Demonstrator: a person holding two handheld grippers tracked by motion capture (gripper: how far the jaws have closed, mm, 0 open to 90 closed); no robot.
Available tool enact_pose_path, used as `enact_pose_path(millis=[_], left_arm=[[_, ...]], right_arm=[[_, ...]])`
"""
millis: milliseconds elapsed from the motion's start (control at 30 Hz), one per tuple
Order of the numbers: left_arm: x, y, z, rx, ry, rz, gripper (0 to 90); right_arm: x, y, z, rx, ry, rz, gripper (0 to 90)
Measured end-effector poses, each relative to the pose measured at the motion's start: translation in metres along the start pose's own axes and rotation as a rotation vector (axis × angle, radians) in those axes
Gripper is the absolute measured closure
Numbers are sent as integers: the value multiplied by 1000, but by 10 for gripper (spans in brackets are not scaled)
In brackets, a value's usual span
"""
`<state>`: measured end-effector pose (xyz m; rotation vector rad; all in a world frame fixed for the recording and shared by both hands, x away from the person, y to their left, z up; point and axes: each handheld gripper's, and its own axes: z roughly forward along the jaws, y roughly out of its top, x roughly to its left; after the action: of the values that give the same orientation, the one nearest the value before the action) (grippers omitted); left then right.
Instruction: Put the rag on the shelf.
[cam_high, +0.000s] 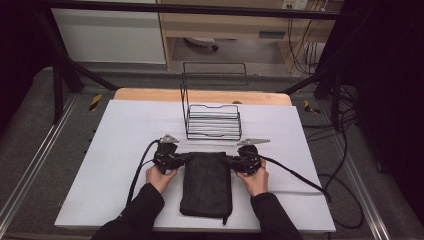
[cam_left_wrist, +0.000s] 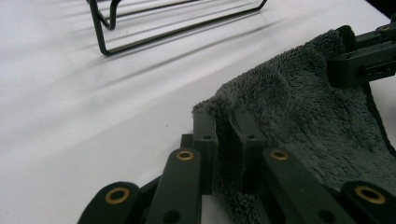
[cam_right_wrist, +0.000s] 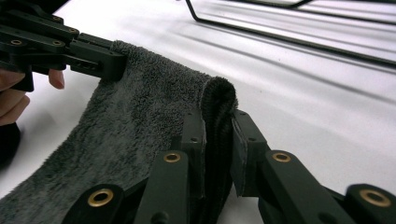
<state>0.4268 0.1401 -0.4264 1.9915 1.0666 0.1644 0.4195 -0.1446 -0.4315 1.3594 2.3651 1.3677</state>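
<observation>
White tabletop (cam_high: 125, 150): dark grey towel (cam_high: 206, 182), soft, limp, light, is pinched at far corners; left gripper (cam_high: 170, 159) & right gripper (cam_high: 243, 161) jaws clamped on cloth; wire rack (cam_high: 212, 120) beyond.

floor: grey carpet (cam_high: 30, 145) | furniture: pale wooden cabinet (cam_high: 225, 22), black frame bars (cam_high: 200, 7) | cables (cam_high: 305, 47) hung behind

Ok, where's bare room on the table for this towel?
Bare white table left of the left gripper, and right of the right gripper. Crowded in the middle: grey towel and, just behind it, the wire rack.
</observation>
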Motion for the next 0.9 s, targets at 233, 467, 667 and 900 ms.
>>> enact_pose_path(millis=[233, 467, 667, 900], left_arm=[[-5, 4, -10, -27, 2, 27, 816], [-13, 8, -20, -64, 2, 56, 815], [-17, 11, -29, -94, 7, 72, 815], [-21, 16, -39, -125, -8, 83, 815]], right_arm=[[8, 3, -10, -38, 0, -34, 782], [14, 4, -23, -79, 9, -46, 782], [16, 7, -29, -108, 13, -50, 782], [22, 12, -39, -147, 7, -76, 782]])
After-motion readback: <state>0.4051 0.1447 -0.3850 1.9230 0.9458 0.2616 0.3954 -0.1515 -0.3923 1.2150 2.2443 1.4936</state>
